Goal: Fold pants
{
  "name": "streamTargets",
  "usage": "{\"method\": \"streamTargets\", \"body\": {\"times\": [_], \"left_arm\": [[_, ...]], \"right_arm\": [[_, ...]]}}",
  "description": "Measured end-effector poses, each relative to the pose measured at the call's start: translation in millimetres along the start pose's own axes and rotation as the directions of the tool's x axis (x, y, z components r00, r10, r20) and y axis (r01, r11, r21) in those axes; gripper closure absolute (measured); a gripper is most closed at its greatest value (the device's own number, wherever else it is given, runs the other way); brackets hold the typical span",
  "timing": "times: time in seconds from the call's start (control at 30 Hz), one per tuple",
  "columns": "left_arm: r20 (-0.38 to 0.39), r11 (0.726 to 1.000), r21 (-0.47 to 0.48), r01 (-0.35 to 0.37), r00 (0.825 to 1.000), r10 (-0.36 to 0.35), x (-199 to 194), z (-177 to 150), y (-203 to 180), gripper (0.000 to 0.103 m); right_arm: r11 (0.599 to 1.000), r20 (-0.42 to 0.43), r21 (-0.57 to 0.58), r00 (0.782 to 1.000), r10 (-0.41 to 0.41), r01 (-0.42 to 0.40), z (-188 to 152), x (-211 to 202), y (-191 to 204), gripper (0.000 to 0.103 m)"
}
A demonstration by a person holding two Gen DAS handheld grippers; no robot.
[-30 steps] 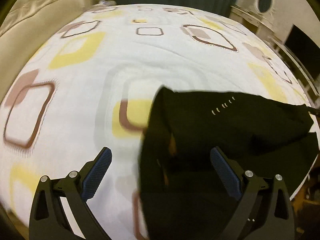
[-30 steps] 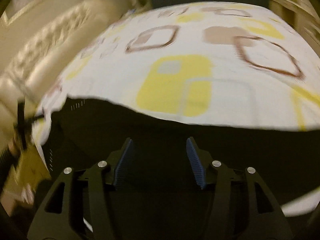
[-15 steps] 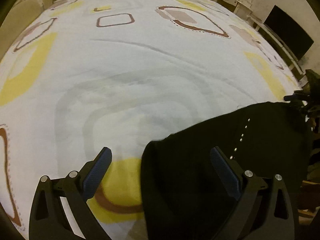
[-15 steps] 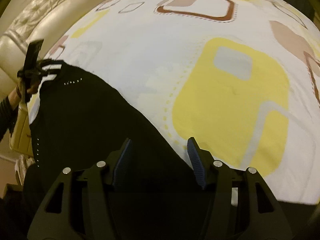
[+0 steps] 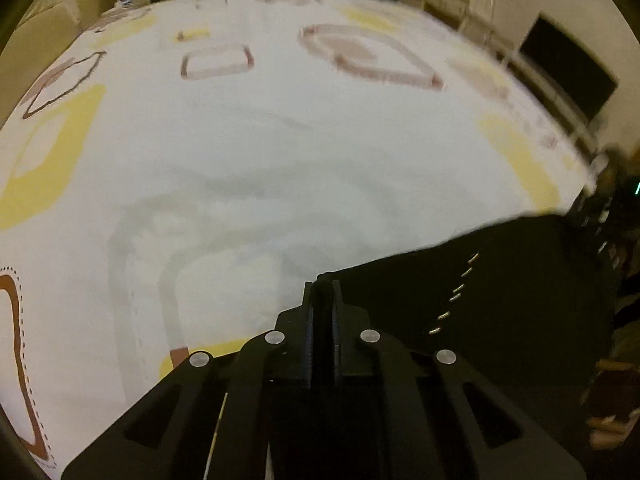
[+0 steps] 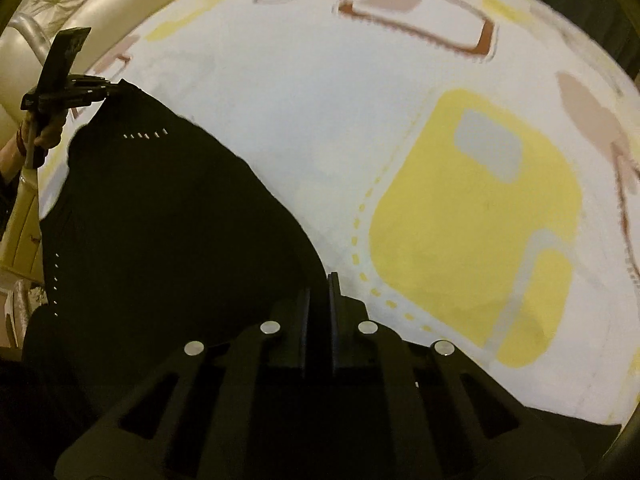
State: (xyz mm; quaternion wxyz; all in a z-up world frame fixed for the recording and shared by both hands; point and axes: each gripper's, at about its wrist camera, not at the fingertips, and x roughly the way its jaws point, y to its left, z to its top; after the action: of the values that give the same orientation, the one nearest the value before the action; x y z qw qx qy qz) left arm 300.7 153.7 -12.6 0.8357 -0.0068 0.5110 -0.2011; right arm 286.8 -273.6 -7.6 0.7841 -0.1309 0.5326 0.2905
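Pinching down now: my left gripper (image 5: pixel 321 292) has just been closing, and its 2 fingers are clamping a corner of the black pants (image 5: pixel 500 300) low in the middle of the left wrist frame. Dark cloth is sitting right between the pads, and the rest is spreading away to the lower right, with a short row of pale stitches showing on it.

My right gripper (image 6: pixel 319 292) has just been closing too, and its fingers are gripping the edge of the same pants (image 6: pixel 160 240) at the lower middle of the right wrist frame. From there the fabric is filling the lower left, running up toward the upper left.

Up in that upper left corner, my left gripper (image 6: pixel 68 92) is showing again from outside, biting the far corner of the cloth, with a hand (image 6: pixel 46 132) wrapped around its handle.

Everything is lying on a white bedsheet (image 5: pixel 260 160) patterned with yellow and brown rounded squares; in the right wrist frame 1 big yellow patch of that bedsheet (image 6: pixel 480 220) is sitting just right of my fingertips.
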Motion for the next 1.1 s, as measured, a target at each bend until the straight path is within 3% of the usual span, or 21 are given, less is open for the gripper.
{"method": "streamTargets", "body": {"times": [0.17, 0.5, 0.6, 0.87, 1.1], "left_arm": [[0.114, 1.000, -0.008, 0.019, 0.993, -0.018, -40.9, 6.0, -16.8, 0.097], [0.200, 0.998, 0.006, 0.069, 0.977, -0.069, -108.7, -67.7, -46.7, 0.097], [0.202, 0.996, -0.011, 0.089, 0.976, -0.085, -120.1, -101.5, -51.3, 0.097], [0.172, 0.989, -0.085, 0.120, 0.980, -0.104, -122.2, -180.0, -53.8, 0.097], [0.138, 0.985, -0.132, 0.107, 0.986, -0.088, -108.7, -217.7, -56.3, 0.096]], "right_arm": [[0.998, 0.136, 0.022, 0.989, -0.054, 0.052, -21.7, -48.7, 15.6, 0.096], [0.985, 0.281, -0.030, 0.948, -0.152, 0.167, -93.6, -96.7, 100.5, 0.096], [0.979, 0.291, -0.048, 0.941, -0.174, 0.196, -122.6, -94.6, 124.9, 0.096], [0.983, 0.260, -0.027, 0.951, -0.169, 0.182, -185.2, -69.3, 163.2, 0.096], [0.984, 0.197, -0.034, 0.967, -0.165, 0.175, -215.3, -40.9, 182.4, 0.094]]}}
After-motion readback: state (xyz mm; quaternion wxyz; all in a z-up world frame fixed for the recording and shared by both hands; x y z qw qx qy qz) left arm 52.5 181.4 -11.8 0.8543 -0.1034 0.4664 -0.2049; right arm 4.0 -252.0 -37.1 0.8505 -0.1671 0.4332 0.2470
